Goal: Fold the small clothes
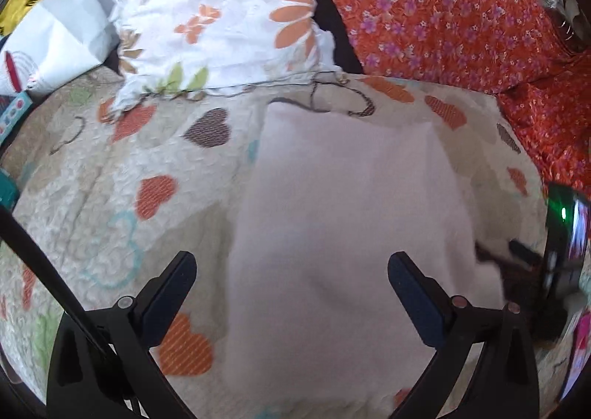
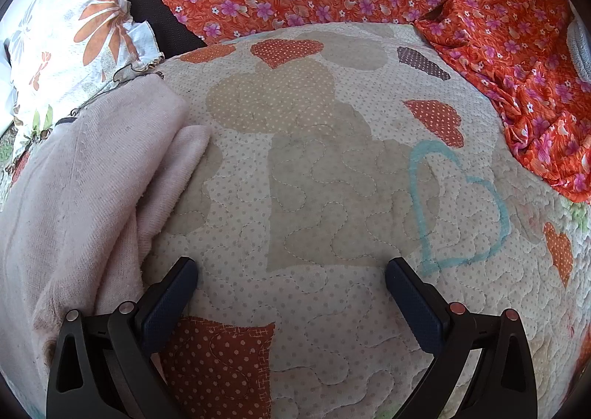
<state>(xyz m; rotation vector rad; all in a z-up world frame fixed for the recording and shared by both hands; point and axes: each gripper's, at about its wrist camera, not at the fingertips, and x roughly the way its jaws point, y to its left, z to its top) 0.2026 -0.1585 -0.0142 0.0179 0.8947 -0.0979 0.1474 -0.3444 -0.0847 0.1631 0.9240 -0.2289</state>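
Observation:
A pale pink garment (image 1: 343,219) lies folded in a long strip on the heart-patterned quilt (image 1: 110,197). My left gripper (image 1: 291,267) is open and hovers just above its near part, empty. In the right wrist view the same garment (image 2: 85,190) lies at the left, with a layered folded edge. My right gripper (image 2: 291,271) is open and empty over bare quilt (image 2: 314,179), its left finger (image 2: 173,293) close to the garment's edge. The right gripper body (image 1: 561,245) shows at the right edge of the left wrist view.
A white floral pillow (image 1: 221,13) and an orange floral cloth (image 1: 443,13) lie at the back of the bed. The orange cloth (image 2: 517,68) also bunches at the right. White bags (image 1: 55,35) sit at the far left.

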